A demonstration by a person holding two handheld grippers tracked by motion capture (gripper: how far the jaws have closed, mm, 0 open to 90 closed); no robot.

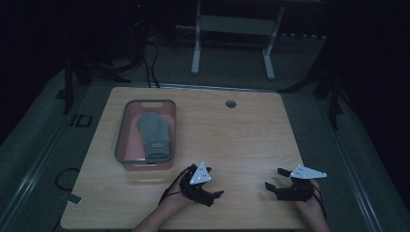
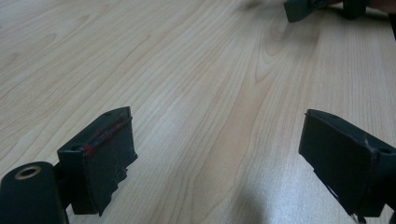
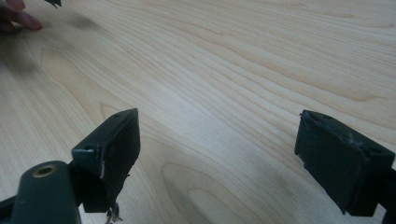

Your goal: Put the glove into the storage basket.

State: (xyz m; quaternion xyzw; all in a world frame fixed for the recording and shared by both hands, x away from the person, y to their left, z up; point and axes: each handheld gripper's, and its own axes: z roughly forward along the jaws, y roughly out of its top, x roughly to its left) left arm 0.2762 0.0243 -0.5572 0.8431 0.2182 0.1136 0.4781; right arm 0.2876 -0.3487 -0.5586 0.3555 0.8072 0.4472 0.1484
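The left gripper (image 1: 212, 194) rests low over the near edge of the table (image 1: 241, 130), jaws spread wide and holding nothing; in the left gripper view bare wood shows between its pads (image 2: 109, 154). The right gripper (image 1: 276, 179), well apart to the right, is likewise spread and empty, its pads (image 3: 116, 149) over bare wood. Beyond the left gripper, near it, stands a pink bin (image 1: 122, 140) with a grey rim, and a grey mitten (image 1: 154, 135) lies flat inside along its length, cuff toward the person. The mitten looks soft, light and floppy, so it should sag when lifted; pinching the thicker cuff end seems the surest hold.
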